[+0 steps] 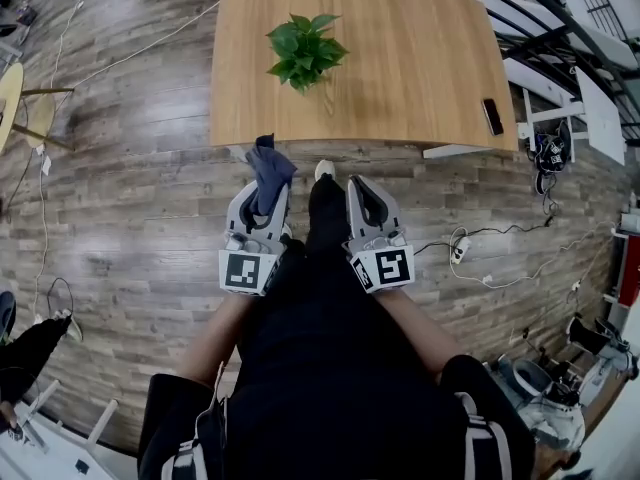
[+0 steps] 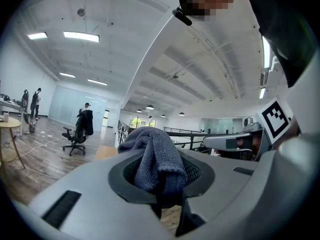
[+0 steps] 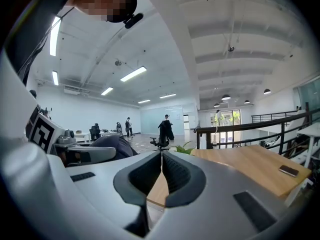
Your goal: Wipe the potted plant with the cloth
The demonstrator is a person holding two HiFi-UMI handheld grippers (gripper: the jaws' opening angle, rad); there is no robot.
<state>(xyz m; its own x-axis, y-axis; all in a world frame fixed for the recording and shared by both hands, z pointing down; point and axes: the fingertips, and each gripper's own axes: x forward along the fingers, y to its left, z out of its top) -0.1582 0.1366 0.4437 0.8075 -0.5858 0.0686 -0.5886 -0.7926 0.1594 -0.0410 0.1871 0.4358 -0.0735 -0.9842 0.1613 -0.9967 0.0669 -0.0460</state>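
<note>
My left gripper [image 1: 262,198]: jaws pinching the dark blue cloth [image 1: 270,166], which bunches out past the tips. My right gripper [image 1: 361,190]: jaws pressed together, nothing between them. Both are off the wooden worktop's [image 1: 420,68] near edge. Potted plant [image 1: 303,51] stands on the worktop, well apart from the cloth.

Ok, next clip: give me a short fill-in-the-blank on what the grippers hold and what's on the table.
Of the left gripper and right gripper, only the ____ one holds the cloth.
The right gripper's jaws are ____, with nothing between them.
In the head view, the phone lies to the ____ of the potted plant on the table.
Missing: left; shut; right.
</note>
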